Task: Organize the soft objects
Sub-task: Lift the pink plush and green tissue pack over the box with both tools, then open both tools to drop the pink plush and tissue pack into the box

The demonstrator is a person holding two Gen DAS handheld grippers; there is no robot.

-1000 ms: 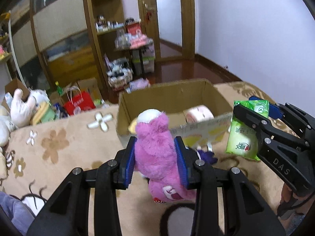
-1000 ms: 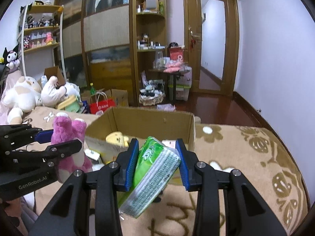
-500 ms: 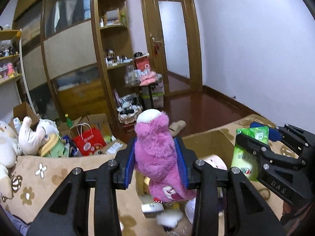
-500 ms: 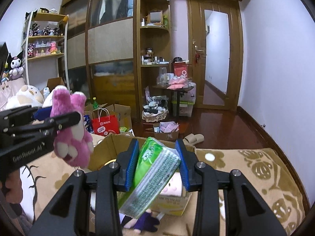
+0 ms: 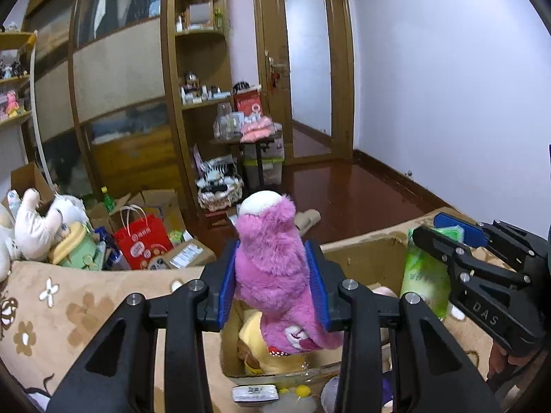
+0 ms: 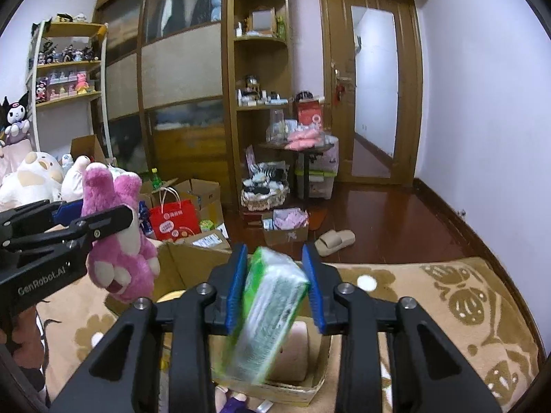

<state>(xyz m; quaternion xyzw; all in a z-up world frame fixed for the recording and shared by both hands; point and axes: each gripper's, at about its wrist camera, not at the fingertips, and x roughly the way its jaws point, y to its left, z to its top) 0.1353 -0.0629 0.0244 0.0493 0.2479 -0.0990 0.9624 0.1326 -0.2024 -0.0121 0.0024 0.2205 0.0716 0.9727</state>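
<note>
From the left wrist view, the left gripper (image 5: 272, 284) clamps a pink plush toy (image 5: 275, 268) between its blue pads, both pads pressed into the fur. The toy hangs head-down above the open cardboard box (image 5: 365, 246), which sits on the floral blanket (image 5: 69, 309). Inside the box, directly under the toy, lies a yellow soft toy (image 5: 256, 335). At 3 o'clock the right gripper (image 5: 447, 232) reaches in over the box's far corner, holding a green tissue pack (image 5: 425, 275) that dips toward the box. At 9 o'clock, past the blanket's edge, sit white plush toys (image 5: 38, 227) and a red paper bag (image 5: 143, 242). A woven basket (image 5: 218, 189) stands at 12 o'clock on the dark wood floor.

From the right wrist view, the right gripper (image 6: 273, 285) has the green tissue pack (image 6: 267, 313) between its blue pads; the pack is blurred and tilted, so I cannot tell whether both pads are pressing it. It hangs over the cardboard box (image 6: 186, 261), where a pale pink soft item (image 6: 292, 354) lies below it. At 9 o'clock the left gripper (image 6: 100, 215) grips the pink plush toy (image 6: 117, 237) above the box's left side. A tan slipper (image 6: 335, 237) lies on the floor at 1 o'clock, and a small open carton (image 6: 286, 229) sits at 12 o'clock.
</note>
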